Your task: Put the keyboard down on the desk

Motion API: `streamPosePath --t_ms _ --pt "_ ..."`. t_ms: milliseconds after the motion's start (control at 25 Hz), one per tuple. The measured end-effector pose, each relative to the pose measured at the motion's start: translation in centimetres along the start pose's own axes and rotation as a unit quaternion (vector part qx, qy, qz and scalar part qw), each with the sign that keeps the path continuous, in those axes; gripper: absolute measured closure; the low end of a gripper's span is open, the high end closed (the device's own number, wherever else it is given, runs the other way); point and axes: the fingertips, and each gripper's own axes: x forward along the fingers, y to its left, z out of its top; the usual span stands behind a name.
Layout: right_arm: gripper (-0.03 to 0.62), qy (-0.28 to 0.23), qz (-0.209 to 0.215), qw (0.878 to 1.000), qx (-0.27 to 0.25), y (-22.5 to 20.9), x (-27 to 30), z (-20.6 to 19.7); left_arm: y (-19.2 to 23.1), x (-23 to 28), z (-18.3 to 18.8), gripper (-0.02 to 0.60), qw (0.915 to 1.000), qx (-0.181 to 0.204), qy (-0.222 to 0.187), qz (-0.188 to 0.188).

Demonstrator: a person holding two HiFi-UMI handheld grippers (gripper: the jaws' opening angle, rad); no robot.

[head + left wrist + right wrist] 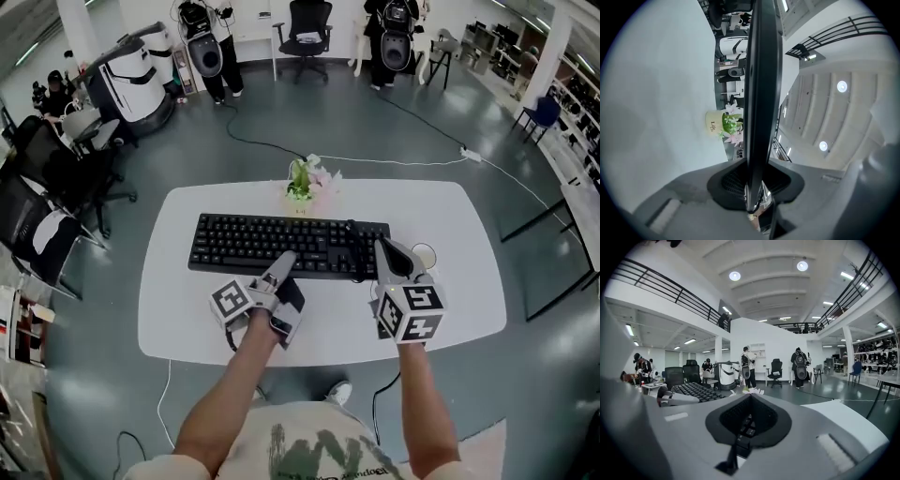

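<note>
A black keyboard lies level and lengthwise across the white desk; I cannot tell whether it touches the top. My left gripper is shut on its near edge at the middle. In the left gripper view the keyboard runs edge-on as a dark band out of the left gripper, with the desk beside it. My right gripper is shut on the keyboard's right end. Keys show between the pads of the right gripper, and the keyboard stretches away to the left gripper.
A small flower pot stands at the desk's far edge, just behind the keyboard; it also shows as the flower pot. A white cup sits right of my right gripper. Office chairs crowd the left; people and a white machine stand further back.
</note>
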Motion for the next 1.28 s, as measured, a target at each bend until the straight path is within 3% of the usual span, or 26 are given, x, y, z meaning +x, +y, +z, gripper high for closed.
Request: streamPosePath --t_ms 480,920,1280 --pt "0.595 0.008 0.063 0.998 -0.022 0.2 2.1 0.0 1.1 -0.2 0.2 0.491 0.9987 0.008 -0.050 -0.003" --pt "0.595 0.026 0.073 0.997 -0.020 0.3 2.9 -2.1 4.6 0.5 -0.2 0.491 0.9988 -0.003 -0.047 0.009" --pt "0.595 0.055 0.079 0.995 -0.019 0.5 3.0 -4.9 9.1 0.1 -0.9 0.491 0.9977 -0.036 -0.049 0.028"
